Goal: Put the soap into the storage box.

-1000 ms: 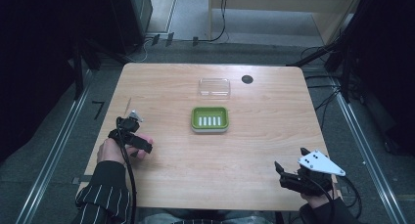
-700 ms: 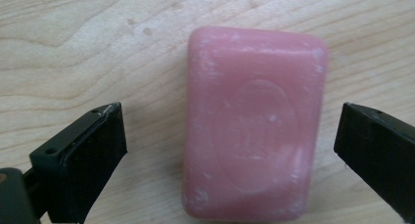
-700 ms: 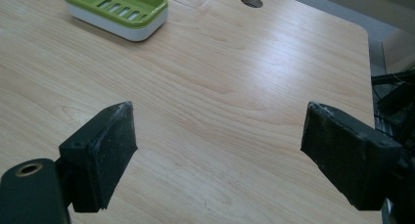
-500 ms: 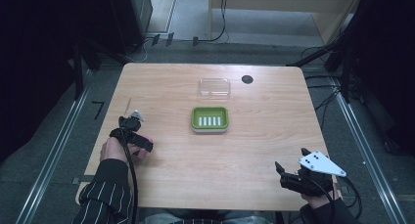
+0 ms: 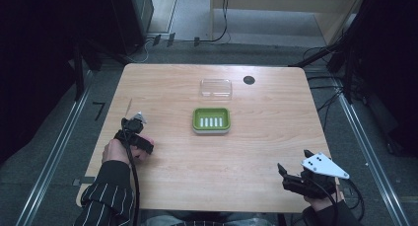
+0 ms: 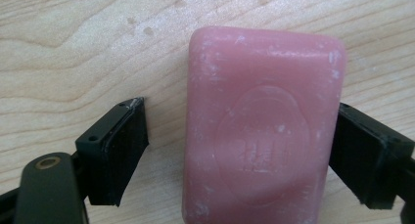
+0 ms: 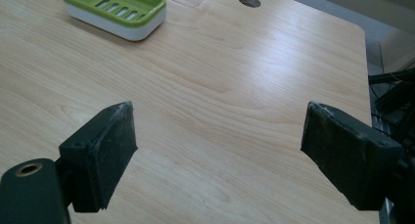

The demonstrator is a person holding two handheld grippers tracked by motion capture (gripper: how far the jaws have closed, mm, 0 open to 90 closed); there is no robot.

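Left tool (image 6: 235,150) has dropped lower around the pink soap (image 6: 259,131).

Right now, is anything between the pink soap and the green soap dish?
Nothing visible. The pink soap lies between the open left gripper's jaws; only bare table separates it from the green soap dish.

One pink soap bar (image 6: 262,131) being counted, one green soap dish (image 5: 211,120), one clear plastic lid (image 5: 216,88), one wooden table (image 5: 246,152), two grippers, left (image 6: 240,145) and right (image 7: 218,150), being held
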